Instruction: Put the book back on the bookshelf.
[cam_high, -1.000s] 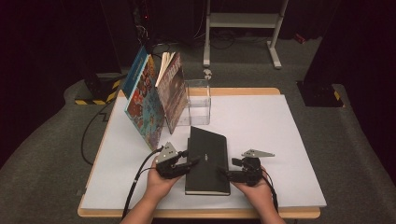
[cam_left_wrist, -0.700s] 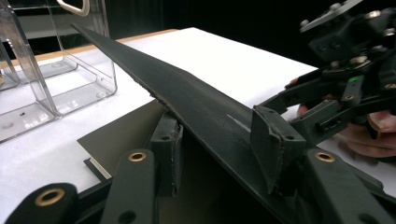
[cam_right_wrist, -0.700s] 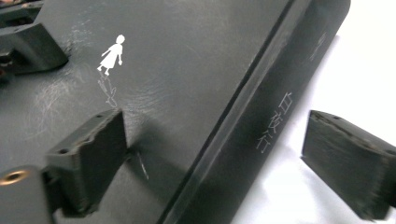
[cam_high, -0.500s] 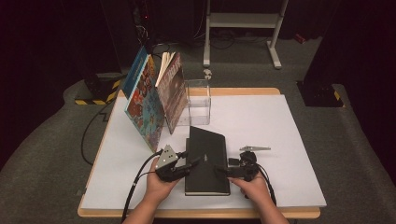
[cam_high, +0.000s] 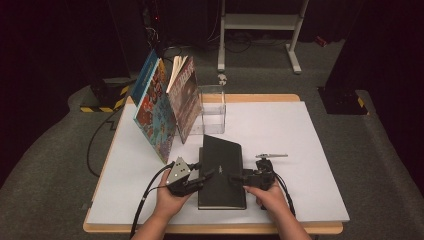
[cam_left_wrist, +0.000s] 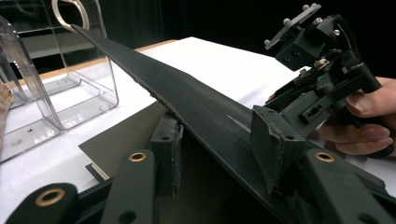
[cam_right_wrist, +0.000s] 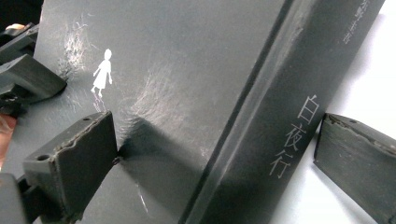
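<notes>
1. Since my left gripper (cam_high: 202, 176) pinches only the black book's (cam_high: 222, 165) lifted cover, I judge it floppy there.
2. Lying mid-table, the book looks hefty.
3. My right gripper (cam_high: 239, 177) straddles the stiff spine, jaws apart: firmer hold.

My forearms were cut off at the high view's bottom edge. The black book (cam_right_wrist: 187, 93) ran past the right gripper view's top and bottom edges. The lifted cover (cam_left_wrist: 187, 107) hid its pages. Titles on the standing books (cam_high: 165, 110) were too small to read.
</notes>
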